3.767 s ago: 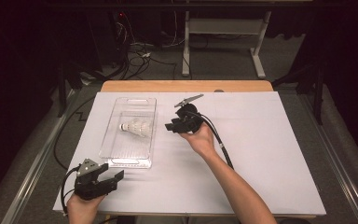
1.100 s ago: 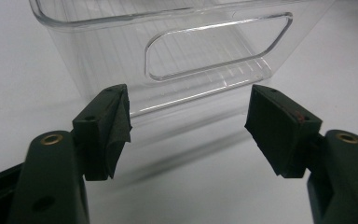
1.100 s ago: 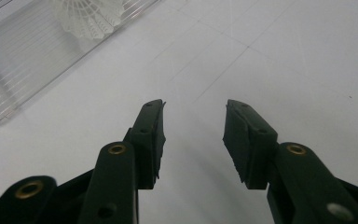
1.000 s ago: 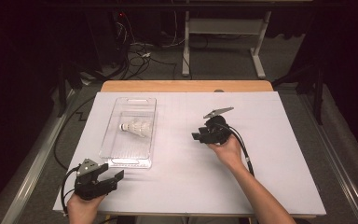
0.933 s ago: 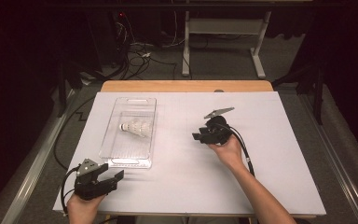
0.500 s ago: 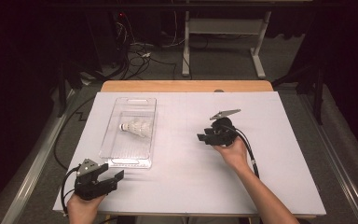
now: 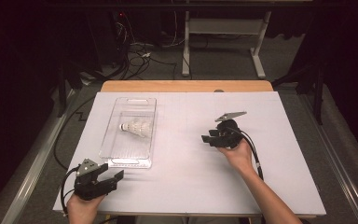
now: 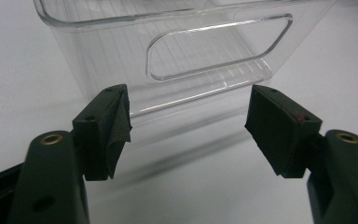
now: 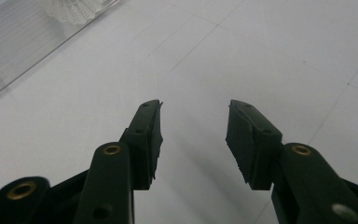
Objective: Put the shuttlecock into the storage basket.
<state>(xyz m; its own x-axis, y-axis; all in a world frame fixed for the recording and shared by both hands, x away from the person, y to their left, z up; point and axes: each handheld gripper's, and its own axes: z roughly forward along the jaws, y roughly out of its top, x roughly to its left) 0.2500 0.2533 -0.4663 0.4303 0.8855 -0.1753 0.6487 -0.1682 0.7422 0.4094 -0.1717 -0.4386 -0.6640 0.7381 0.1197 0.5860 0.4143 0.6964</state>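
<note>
Shuttlecock (image 7: 136, 127) lies in clear bin (image 7: 115, 154) on surface (image 7: 186, 186), left tongs (image 7: 113, 179) wide open and empty just before bin's near end, right tongs (image 7: 207, 139) half open, empty, well apart; best keep both clear of bin walls.

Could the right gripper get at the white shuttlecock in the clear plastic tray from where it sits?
Probably yes: the right gripper is open and empty, the clear plastic tray is open-topped, and only bare white table cover lies before the white shuttlecock.
</note>
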